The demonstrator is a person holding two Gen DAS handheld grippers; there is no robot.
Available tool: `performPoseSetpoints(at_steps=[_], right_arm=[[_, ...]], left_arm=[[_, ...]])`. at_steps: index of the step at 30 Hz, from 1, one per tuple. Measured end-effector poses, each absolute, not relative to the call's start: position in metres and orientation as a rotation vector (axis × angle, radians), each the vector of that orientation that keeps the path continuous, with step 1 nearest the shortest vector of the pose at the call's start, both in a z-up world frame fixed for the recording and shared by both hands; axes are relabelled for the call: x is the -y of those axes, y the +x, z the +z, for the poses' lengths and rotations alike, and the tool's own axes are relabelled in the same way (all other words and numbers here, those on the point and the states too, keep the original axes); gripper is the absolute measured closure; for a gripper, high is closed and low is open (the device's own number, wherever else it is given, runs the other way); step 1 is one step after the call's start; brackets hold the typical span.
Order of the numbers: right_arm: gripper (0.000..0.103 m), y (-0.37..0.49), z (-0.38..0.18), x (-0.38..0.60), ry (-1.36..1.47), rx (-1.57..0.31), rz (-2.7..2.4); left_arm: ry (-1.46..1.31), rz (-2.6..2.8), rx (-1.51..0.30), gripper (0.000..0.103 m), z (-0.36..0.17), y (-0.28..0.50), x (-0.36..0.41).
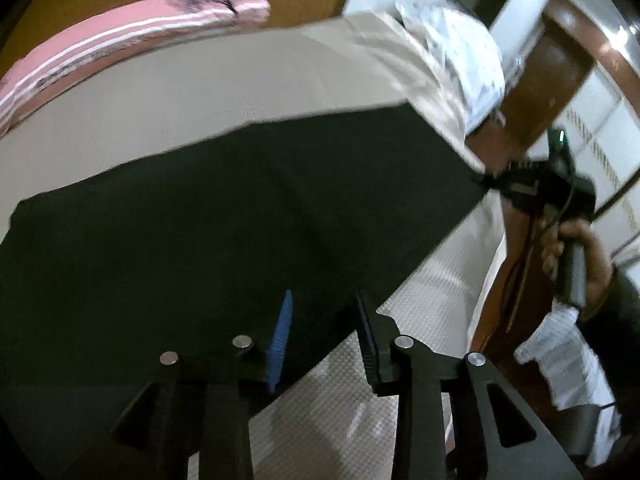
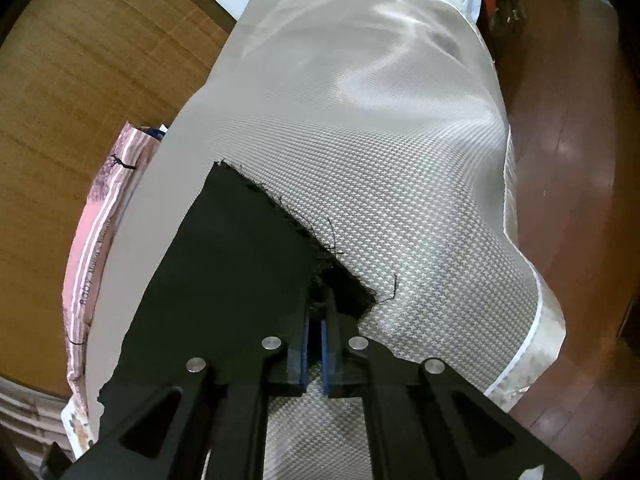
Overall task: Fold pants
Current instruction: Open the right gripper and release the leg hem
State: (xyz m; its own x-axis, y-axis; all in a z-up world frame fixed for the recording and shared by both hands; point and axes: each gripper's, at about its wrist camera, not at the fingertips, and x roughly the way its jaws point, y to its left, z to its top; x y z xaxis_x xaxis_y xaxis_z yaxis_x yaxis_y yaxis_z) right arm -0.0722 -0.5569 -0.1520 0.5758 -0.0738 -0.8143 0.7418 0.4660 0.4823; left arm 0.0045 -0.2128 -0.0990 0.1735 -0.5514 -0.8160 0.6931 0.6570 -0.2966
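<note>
The black pants (image 1: 224, 216) are spread flat as a broad, matte, dark sheet across a bed covered with a shiny beige sheet (image 2: 360, 128) woven in a fine, houndstooth-like pattern. In the right wrist view one end of the pants is seen to finish in a ragged, frayed hem, loose threads sticking out over the cover near its right edge. That frayed hem is pinched by the right gripper (image 2: 319, 316), whose black fingers with blue ribbed pads are pressed together on the cloth. In the left wrist view the same gripper is seen at the far right corner of the pants, held by a hand (image 1: 576, 256) beside the edge of the bed.

The left gripper (image 1: 326, 312) is seen with its jaws parted: the blue ribbed pad lies over the black fabric, the black ribbed finger over the fabric's diagonal edge, and the pads are not pressed on the cloth.

A pink package with white stripes (image 1: 132, 36), soft and crinkled, lies along the far edge of the bed against a wooden panel (image 2: 80, 80). A polished reddish-brown wooden floor (image 2: 568, 160) lies beyond the right edge.
</note>
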Motion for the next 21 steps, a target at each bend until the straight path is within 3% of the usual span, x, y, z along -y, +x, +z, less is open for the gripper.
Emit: performPoseSetpoints(at_steps=[1,4,5,11,21], right_arm=[[0.096,-0.074,-0.151,0.557,0.952,-0.822,-0.586],[0.073,-0.078,-0.140,0.559,0.893,-0.841,-0.669],[0.071,-0.079,-0.138,0.560,0.888,-0.840,-0.680],[0.071,-0.059,-0.105,0.544,0.819,-0.804,-0.595],[0.071,0.108,-0.079,0.384,0.550,-0.990,-0.032]], left_arm=[[0.138,-0.882,-1.073,0.069,-0.095,0.006,0.208],[0.072,-0.831,-1.023,0.067,-0.077,0.018,0.176],[0.058,-0.798,-0.994,0.066,-0.070,0.024,0.163],[0.012,-0.512,-0.880,0.063,-0.048,0.060,0.071],[-0.095,-0.145,-0.905,0.063,-0.074,0.071,-0.048]])
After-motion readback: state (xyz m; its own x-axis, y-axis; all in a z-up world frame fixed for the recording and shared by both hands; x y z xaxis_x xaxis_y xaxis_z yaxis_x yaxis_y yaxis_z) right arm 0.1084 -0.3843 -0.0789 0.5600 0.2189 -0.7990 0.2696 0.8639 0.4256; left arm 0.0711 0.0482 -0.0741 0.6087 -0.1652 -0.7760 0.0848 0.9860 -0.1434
